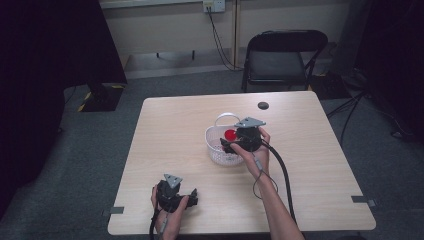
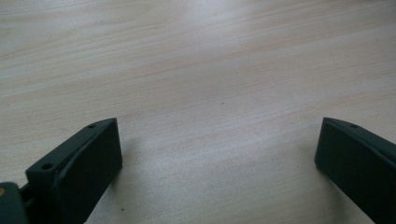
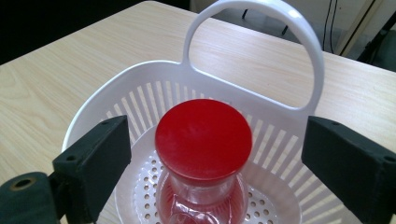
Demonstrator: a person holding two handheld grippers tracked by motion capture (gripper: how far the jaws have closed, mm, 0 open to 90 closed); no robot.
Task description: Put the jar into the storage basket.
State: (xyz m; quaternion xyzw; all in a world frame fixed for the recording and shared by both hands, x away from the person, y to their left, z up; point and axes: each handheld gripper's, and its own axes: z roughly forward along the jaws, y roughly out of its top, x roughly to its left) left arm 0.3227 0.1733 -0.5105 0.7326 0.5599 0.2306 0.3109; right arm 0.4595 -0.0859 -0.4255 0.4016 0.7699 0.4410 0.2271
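Red-lidded clear glass jar (image 3: 201, 158) stands in white slotted plastic basket (image 3: 140, 88); right gripper (image 3: 215, 158) fingers spread wide around lid, untouching; left gripper (image 2: 217, 163) fingers wide over pale wooden counter (image 2: 196, 70).

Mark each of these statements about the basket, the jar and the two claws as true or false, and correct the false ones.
1. The clear jar with the round red lid stands upright inside the white slotted plastic basket. True.
2. The right claw is clamped on the red lid. False: its jaws stand apart on either side of the lid, touching nothing.
3. The left claw is open over bare wood of the pale wooden table. True.
4. The basket's handle is folded flat. False: the looped handle stands upright at the far rim.
5. A blue stool stands behind the table. False: it is a black folding chair.
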